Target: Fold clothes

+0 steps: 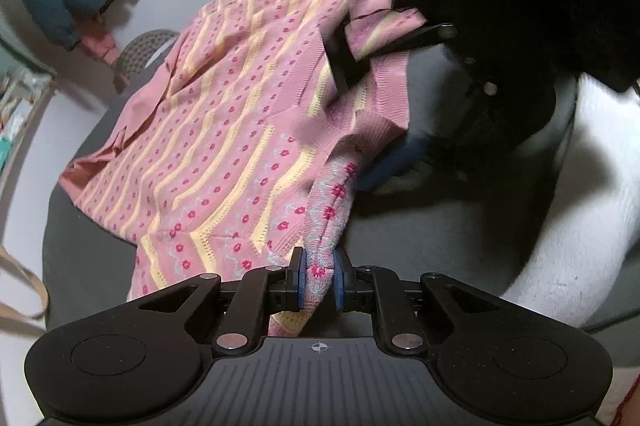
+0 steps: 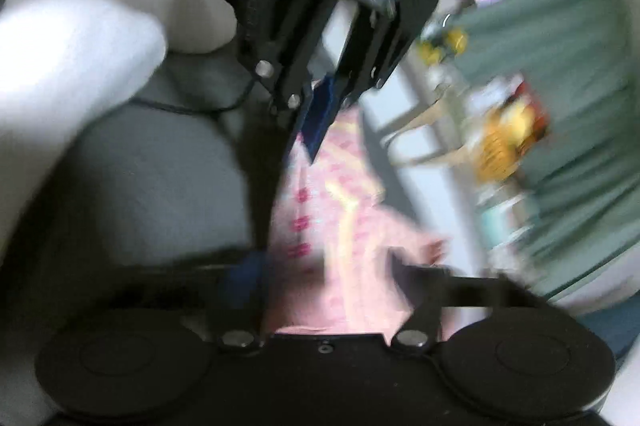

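The dark grey table [image 1: 88, 258] carries most of the pink sweater [image 1: 208, 129], which lies spread over its far half with its yellow stripes and red flowers showing, so the body stays flat while the near side is worked. That near side is off the surface: one part is bunched and drawn toward the left-wrist camera, another is raised at the upper right, which looks like a fold being carried across the body, though how far the folding has got cannot be judged from this.

The right claw [image 1: 352, 53] is seen from the left wrist with sweater cloth lying across its fingers and hanging below them. Its own view is badly blurred, pink cloth [image 2: 336, 226] fills the gap between its fingers, and whether they are pinched tight cannot be told.

The left claw [image 1: 319, 278] is closed down to a narrow gap on a rolled edge of the sweater, its blue pads [image 1: 339, 278] pressing the knit from both sides so it cannot slip.
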Demonstrator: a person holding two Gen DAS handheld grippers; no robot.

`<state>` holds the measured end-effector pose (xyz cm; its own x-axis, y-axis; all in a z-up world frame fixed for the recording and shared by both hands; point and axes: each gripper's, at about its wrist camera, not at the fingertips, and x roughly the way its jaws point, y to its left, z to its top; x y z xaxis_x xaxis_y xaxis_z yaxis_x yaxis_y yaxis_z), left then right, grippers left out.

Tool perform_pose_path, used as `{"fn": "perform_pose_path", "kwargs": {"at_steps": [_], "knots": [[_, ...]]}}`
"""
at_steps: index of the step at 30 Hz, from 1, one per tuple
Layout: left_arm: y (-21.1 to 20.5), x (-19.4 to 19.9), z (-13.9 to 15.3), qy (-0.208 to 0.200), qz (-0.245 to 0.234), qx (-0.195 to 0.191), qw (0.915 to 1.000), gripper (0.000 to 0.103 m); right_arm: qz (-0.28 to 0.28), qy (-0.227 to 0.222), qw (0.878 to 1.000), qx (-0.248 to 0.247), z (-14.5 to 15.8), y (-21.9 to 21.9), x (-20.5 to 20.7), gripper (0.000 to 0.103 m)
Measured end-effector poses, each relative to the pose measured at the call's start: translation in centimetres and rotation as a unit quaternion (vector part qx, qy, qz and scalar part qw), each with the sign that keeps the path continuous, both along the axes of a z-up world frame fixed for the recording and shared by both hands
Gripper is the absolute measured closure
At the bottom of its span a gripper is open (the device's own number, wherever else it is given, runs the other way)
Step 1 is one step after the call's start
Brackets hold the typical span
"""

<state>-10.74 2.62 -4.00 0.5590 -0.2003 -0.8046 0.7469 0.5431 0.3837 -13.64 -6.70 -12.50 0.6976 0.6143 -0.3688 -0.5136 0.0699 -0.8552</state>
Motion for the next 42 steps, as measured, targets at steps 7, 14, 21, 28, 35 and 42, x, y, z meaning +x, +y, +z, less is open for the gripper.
{"fn": "perform_pose_path", "kwargs": {"at_steps": [7, 14, 21, 28, 35, 42], "knots": [[0.9, 1.1, 0.4, 0.013, 0.037, -0.036, 0.9986, 0.090, -0.014, 0.022, 1.000, -0.007, 0.0, 0.6, -0.1, 0.069], [0.8, 1.1, 0.5, 0.012, 0.035, -0.037, 0.9986, 0.090, -0.034, 0.056, 0.998, -0.003, -0.2, 0.4, -0.3, 0.092], [-0.4, -0.6, -0.2, -0.012, -0.022, 0.014, 0.9996, 0.090, -0.027, 0.110, 0.993, 0.023, 1.7, -0.6, -0.2, 0.094], [-0.8, -2.9, 0.6, -0.015, -0.082, 0.043, 0.9956, 0.090, 0.033, 0.175, 0.984, -0.007, 4.4, -2.5, -1.2, 0.095], [-1.1, -2.3, -1.4, 0.039, -0.081, 0.041, 0.9951, 0.090, 0.031, 0.250, 0.967, -0.042, 2.4, -1.8, 0.3, 0.095], [0.5, -0.9, -1.6, 0.084, -0.003, -0.025, 0.9962, 0.089, -0.005, 0.332, 0.943, 0.018, 3.8, -2.8, 2.2, 0.091]]}}
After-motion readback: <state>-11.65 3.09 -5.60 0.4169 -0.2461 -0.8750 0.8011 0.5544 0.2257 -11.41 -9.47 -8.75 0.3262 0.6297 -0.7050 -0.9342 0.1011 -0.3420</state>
